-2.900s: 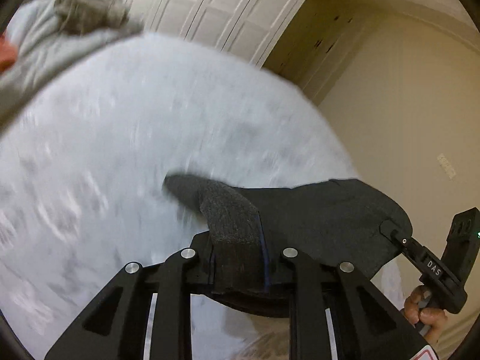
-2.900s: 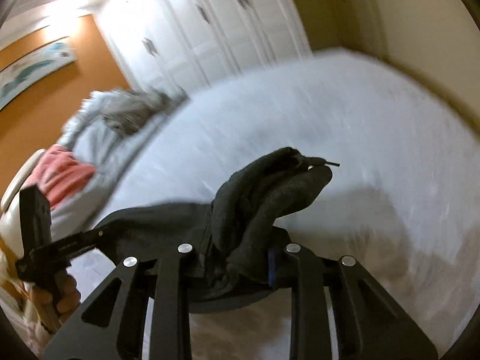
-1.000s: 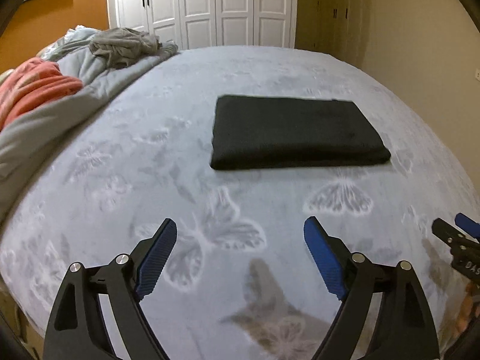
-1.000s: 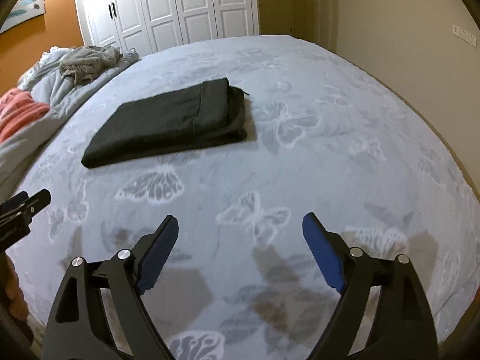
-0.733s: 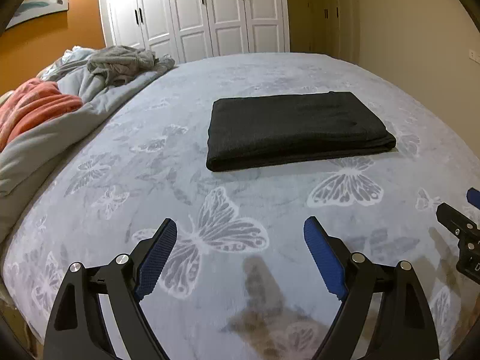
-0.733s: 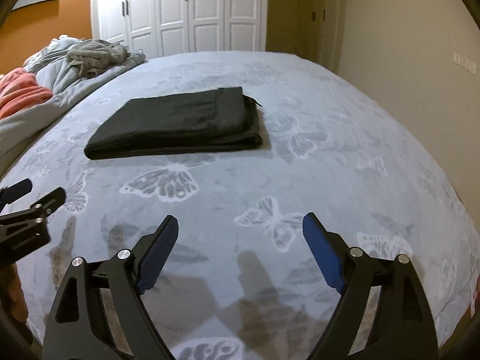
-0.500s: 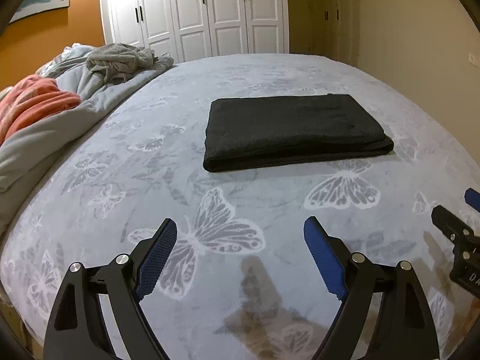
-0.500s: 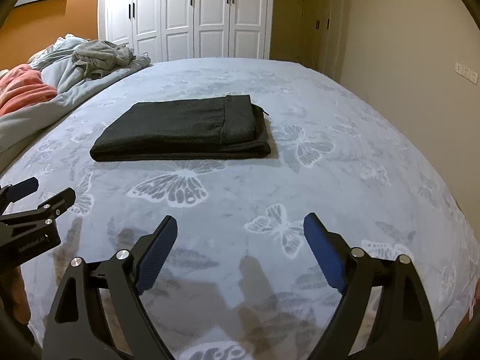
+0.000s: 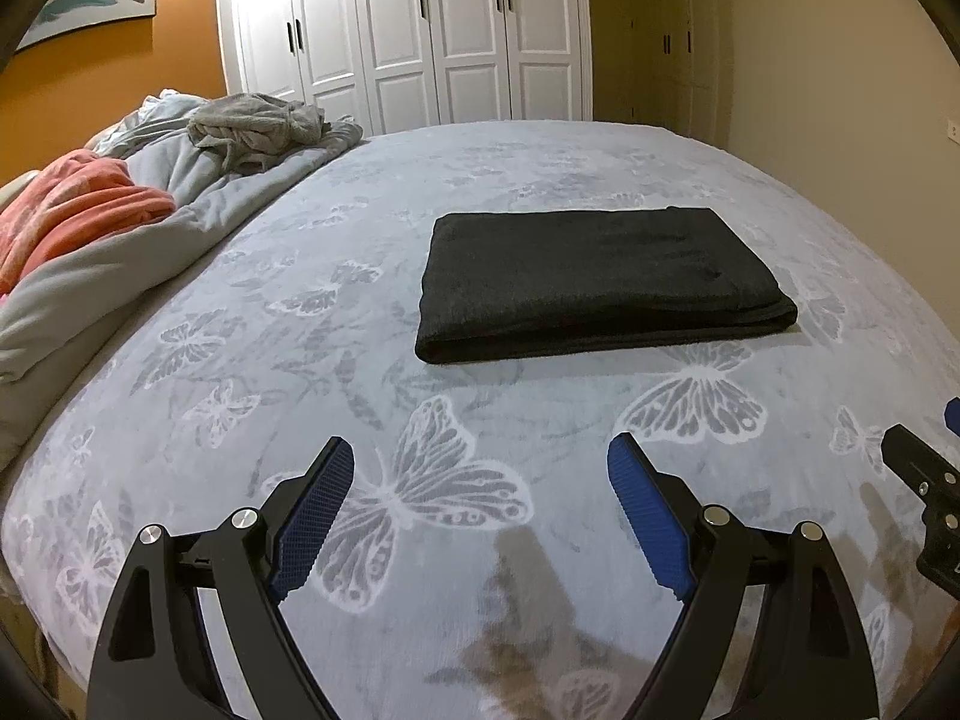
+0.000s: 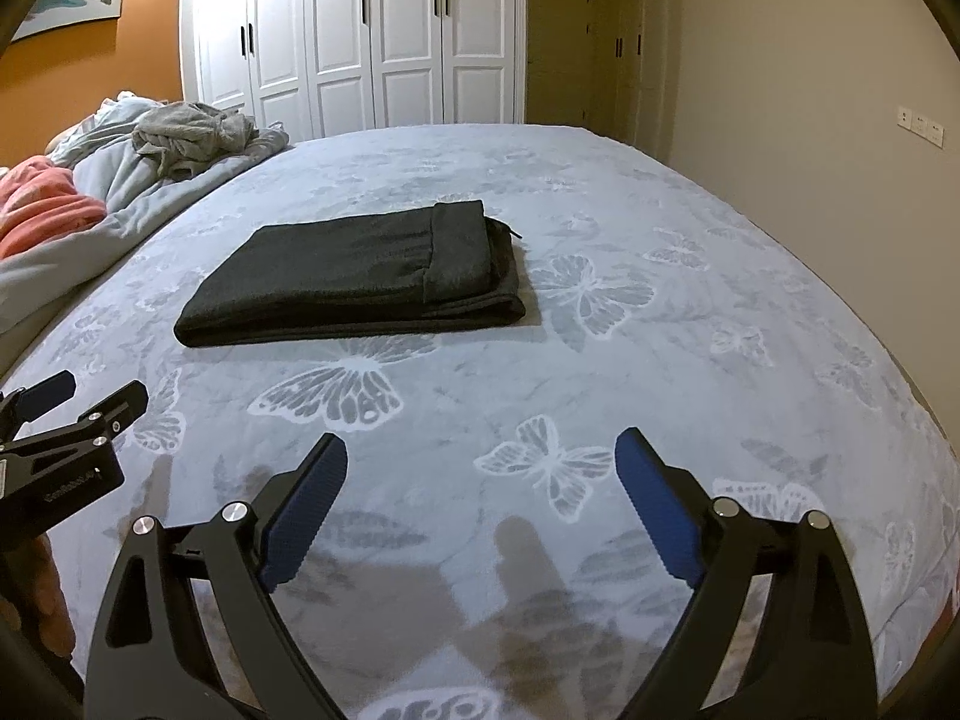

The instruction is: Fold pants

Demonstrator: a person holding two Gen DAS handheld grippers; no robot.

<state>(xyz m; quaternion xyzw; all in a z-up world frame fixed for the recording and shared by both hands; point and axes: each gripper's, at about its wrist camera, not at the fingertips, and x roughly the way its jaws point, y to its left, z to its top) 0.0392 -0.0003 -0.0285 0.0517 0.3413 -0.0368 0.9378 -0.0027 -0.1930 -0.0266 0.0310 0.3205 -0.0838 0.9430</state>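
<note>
Neatly folded into a flat rectangle, the dark pants [image 9: 600, 282] lie mid-bed on the butterfly-print blanket [image 9: 456, 480]. Both the left gripper [image 9: 480, 480] and right gripper [image 10: 480, 474] hover near the bed's edge, fingers spread apart, holding nothing.

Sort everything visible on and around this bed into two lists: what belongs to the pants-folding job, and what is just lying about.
Belongs to the job:
- folded black pants, lying flat on the bedspread
- left tool, open
- right tool, open

Just lying about:
- grey crumpled garment
- orange blanket
- grey duvet
- butterfly bedspread
- white wardrobe
- wall picture
</note>
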